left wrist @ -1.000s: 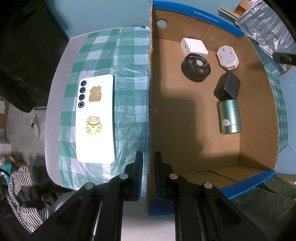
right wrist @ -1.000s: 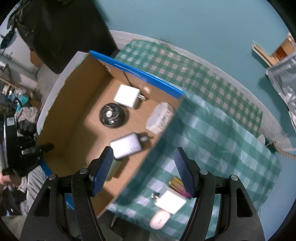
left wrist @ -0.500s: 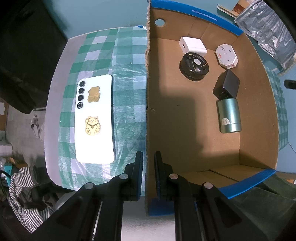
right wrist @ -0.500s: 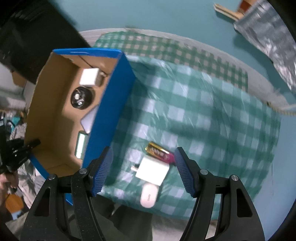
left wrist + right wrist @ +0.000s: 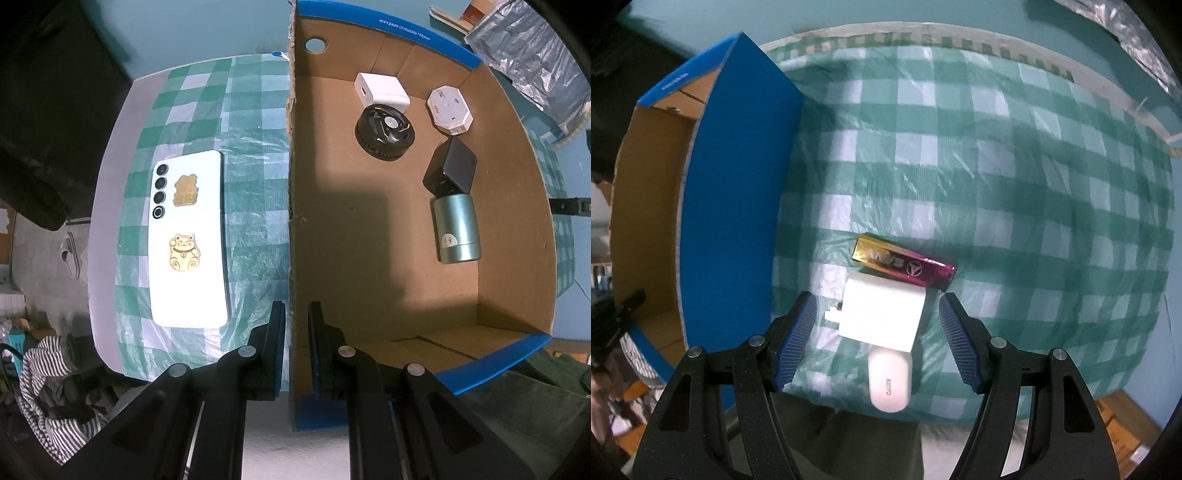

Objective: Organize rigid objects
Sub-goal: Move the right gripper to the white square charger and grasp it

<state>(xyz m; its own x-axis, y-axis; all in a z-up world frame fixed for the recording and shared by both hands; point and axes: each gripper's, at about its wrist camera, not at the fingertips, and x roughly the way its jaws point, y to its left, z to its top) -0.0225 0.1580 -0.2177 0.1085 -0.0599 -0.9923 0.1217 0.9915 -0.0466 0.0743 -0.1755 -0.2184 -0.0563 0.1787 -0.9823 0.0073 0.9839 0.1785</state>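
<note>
My left gripper [image 5: 296,334] is shut on the near wall of the cardboard box [image 5: 291,184], one jaw on each side. Inside lie a white charger [image 5: 382,89], a black round fan [image 5: 384,132], a white octagonal plug [image 5: 449,109], a black cube [image 5: 451,170] and a teal cylinder [image 5: 457,229]. A white phone [image 5: 188,240] lies on the checked cloth outside. My right gripper [image 5: 877,334] hangs open above a white plug adapter [image 5: 882,314], with a gold-pink bar [image 5: 905,264] behind it and a white oval case [image 5: 890,380] in front.
The box's blue outer wall [image 5: 735,206] stands left of the right gripper. The green checked cloth [image 5: 1015,184] stretches right and back. The table edge runs just below the oval case. Striped clothing [image 5: 44,387] lies beyond the table's left edge.
My right gripper swung from over the box out to the right and down, rolling as it went; the adapter now sits between its open jaws. The left gripper kept still.
</note>
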